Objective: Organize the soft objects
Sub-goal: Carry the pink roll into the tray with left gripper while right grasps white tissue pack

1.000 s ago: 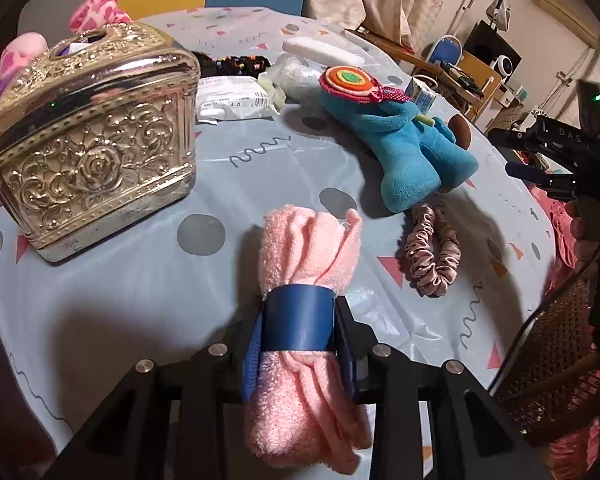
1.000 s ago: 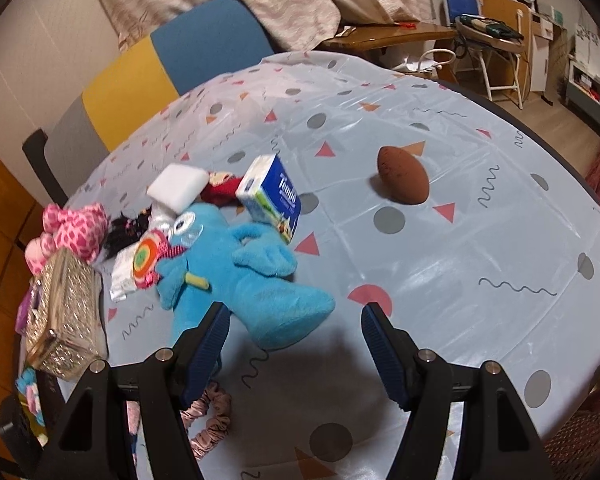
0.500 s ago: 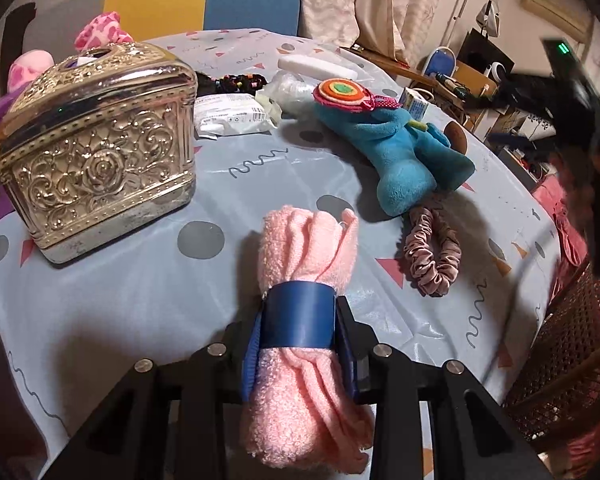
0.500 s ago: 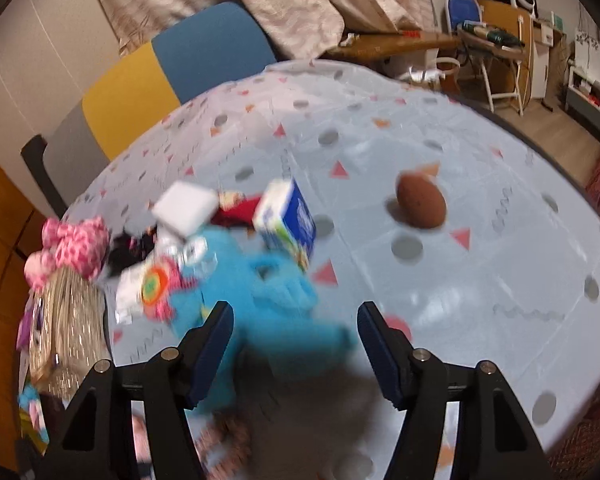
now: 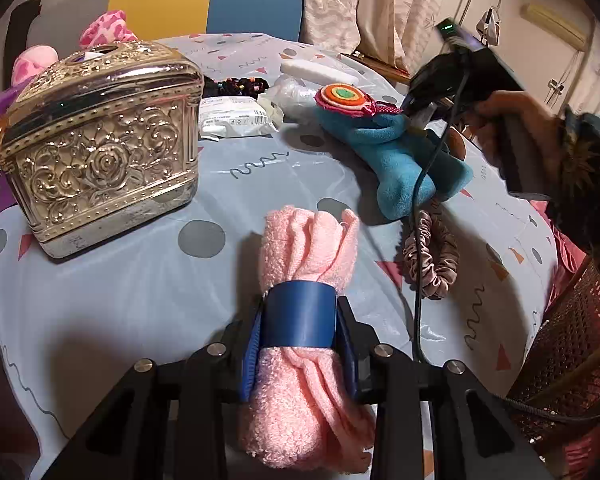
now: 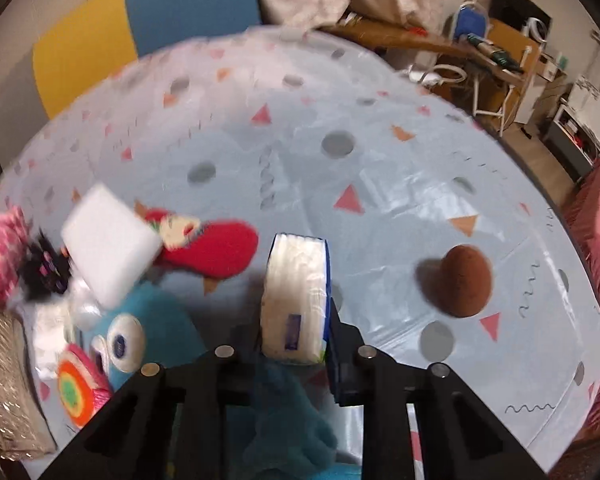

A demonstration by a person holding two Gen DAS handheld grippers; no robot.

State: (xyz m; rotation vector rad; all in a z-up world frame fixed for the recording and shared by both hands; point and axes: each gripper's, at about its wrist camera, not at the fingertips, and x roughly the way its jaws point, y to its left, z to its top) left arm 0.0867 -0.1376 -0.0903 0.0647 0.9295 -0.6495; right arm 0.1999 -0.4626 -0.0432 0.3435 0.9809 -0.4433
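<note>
Left gripper: jaws clamped on rolled pink towel. Right gripper: jaws closed around tissue pack.

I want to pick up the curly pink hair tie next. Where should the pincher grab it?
Grab the scrunchie across one side of its loop, coming straight down from above. It lies flat on the table as a long ring, so one band fits between the fingers. Take the side away from the blue plush, whose leg touches or nearly touches the ring's far end.
</note>
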